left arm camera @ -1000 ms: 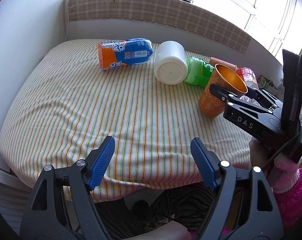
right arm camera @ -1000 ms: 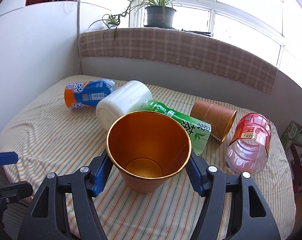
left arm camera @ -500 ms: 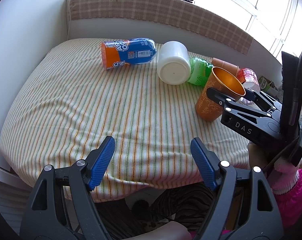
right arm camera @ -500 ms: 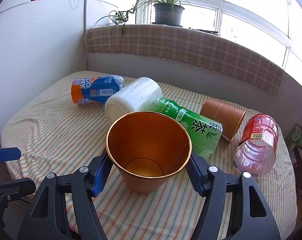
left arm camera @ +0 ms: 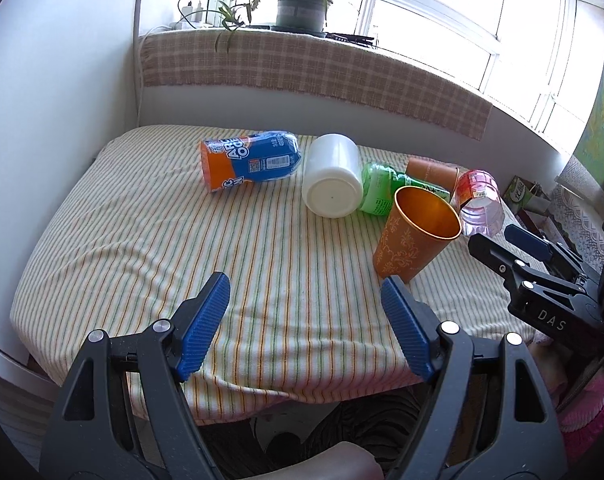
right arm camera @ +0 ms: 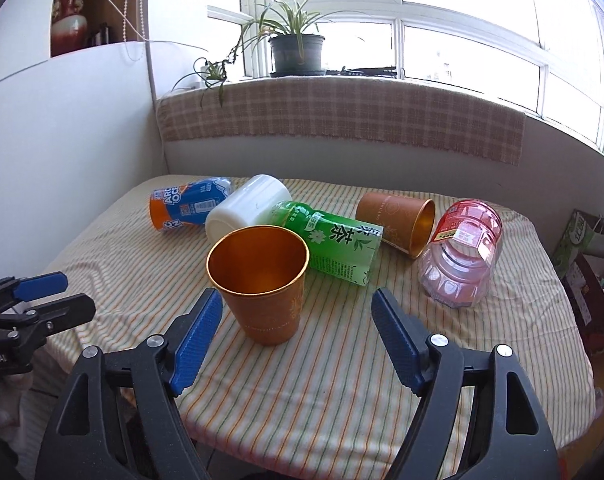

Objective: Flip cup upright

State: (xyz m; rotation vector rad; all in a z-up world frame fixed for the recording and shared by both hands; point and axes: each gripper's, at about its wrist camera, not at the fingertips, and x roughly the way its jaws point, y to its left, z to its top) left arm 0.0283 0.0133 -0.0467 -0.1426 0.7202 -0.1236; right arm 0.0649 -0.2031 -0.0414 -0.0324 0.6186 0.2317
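Left gripper [left arm camera: 306, 320] spread wide over the striped cloth [left arm camera: 142, 248], gripping nothing. Orange cup [right arm camera: 262, 280] upright on the cloth, mouth up, just beyond the right gripper [right arm camera: 296, 336]. Right gripper parted too, clear of the cup. Green bottle [right arm camera: 334, 242] lying just behind.

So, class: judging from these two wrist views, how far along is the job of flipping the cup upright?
Done: the orange metal cup stands upright on the striped tablecloth, mouth up. In hand: nothing; the right gripper is open with its fingers clear of the cup, and the left gripper is open and empty. Left: nothing for this cup, though the brown paper cup behind lies on its side.
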